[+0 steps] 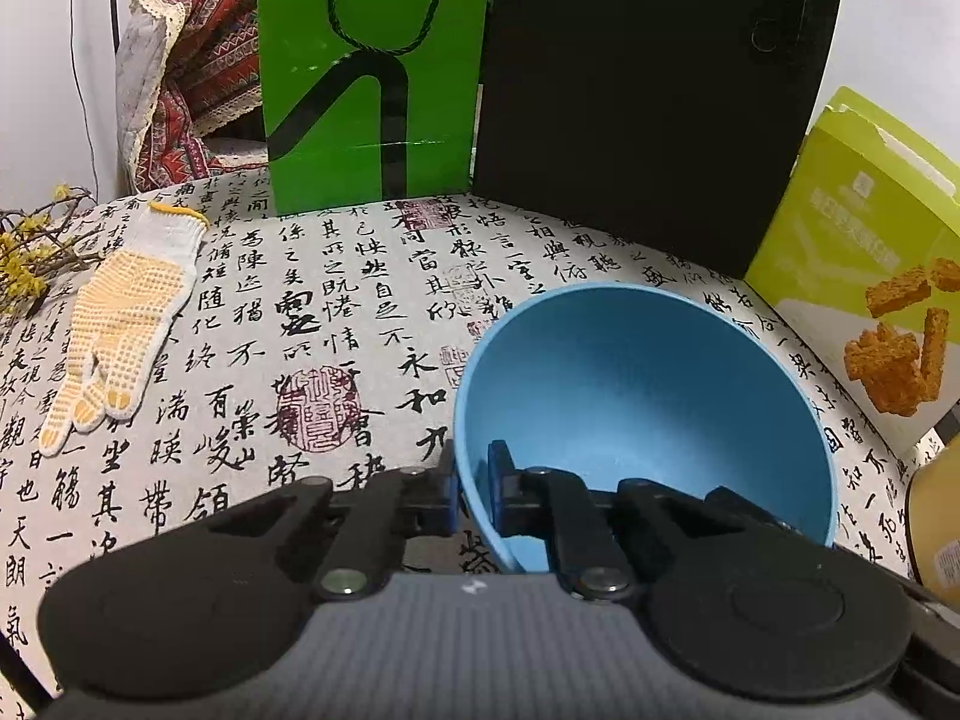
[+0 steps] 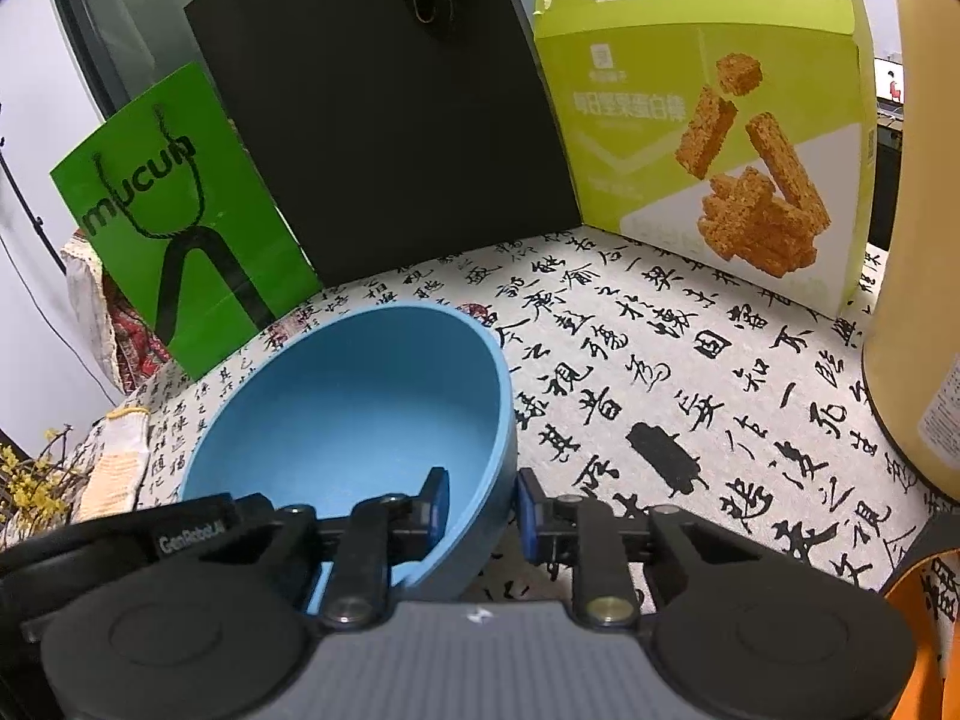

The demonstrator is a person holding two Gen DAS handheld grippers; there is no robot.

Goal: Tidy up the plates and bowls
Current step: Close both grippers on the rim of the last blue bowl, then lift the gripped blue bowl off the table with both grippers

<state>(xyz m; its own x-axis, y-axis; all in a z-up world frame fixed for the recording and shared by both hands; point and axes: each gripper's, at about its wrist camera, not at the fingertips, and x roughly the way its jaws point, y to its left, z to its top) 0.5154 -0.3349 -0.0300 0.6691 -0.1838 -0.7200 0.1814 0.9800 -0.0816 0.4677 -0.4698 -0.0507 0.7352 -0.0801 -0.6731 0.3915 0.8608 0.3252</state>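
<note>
While the tablecloth (image 1: 336,312) with black writing spreads under everything, a black bag (image 2: 384,138), a green bag (image 1: 372,78) and a snack box (image 2: 720,162) stand behind; the blue bowl (image 1: 630,384) sits between 2 grippers, the left gripper (image 1: 474,489) and right gripper (image 2: 483,507) each clamping its rim.

Left gripper (image 1: 474,489): grey ribbed body, small white logo on top edge, two round black side housings, black linkage arms with silver pivot screws, blue pads on black fingers.
Right gripper (image 2: 483,507): same build; black strap at left printed "GenRobot" in white; blue pads.
</note>
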